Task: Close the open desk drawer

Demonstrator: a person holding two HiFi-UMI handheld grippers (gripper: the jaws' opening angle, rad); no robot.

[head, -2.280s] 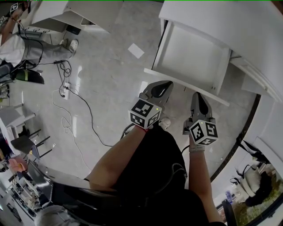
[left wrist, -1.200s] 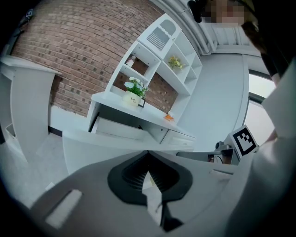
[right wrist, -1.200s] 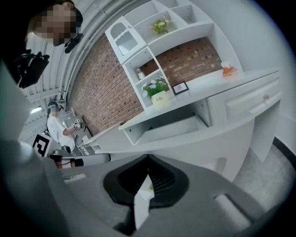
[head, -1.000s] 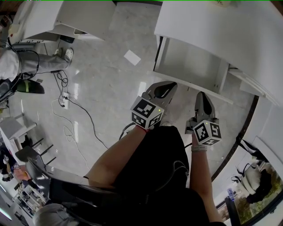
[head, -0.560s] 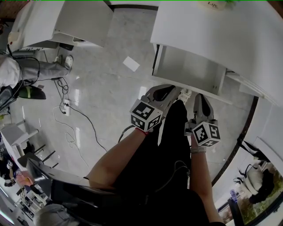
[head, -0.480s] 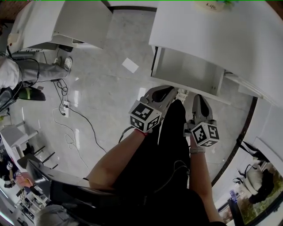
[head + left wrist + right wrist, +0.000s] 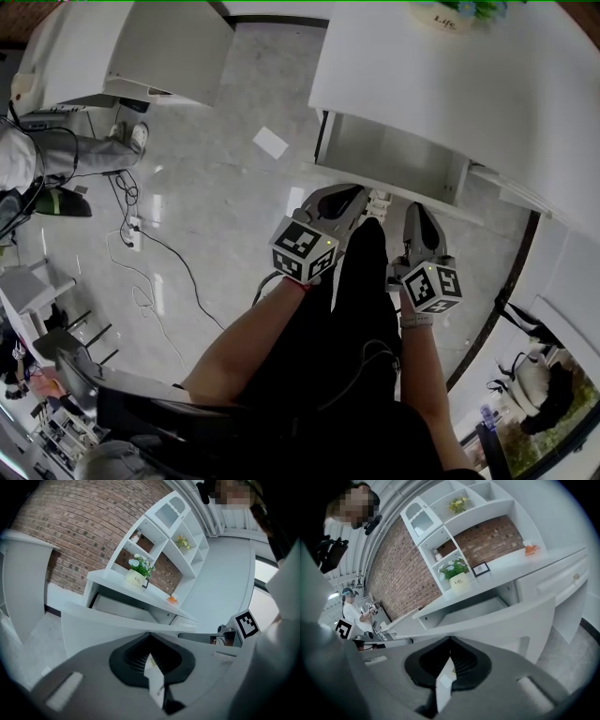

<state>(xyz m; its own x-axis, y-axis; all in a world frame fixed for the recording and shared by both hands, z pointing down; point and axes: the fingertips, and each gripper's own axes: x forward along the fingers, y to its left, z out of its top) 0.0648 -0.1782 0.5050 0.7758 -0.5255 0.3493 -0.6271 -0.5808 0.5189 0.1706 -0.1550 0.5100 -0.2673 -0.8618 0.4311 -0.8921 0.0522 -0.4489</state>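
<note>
The drawer [image 7: 394,150] stood out from under the desk [image 7: 450,75]. The 2 grippers sat side by side just before its front panel, the left gripper [image 7: 361,192] left of the right gripper [image 7: 415,208]. A flower pot [image 7: 452,13] stood on the desk, behind the drawer. A sheet of paper [image 7: 270,142] and a cable [image 7: 150,246] lay on the floor [image 7: 225,197], left of the desk.

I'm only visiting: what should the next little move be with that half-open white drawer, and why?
Probably push both grippers straight forward together. The white desk drawer is partly out, its inside showing under the white desk top. The left gripper and right gripper have their jaws together, tips at its front, side by side, so an even push should slide it in.
</note>
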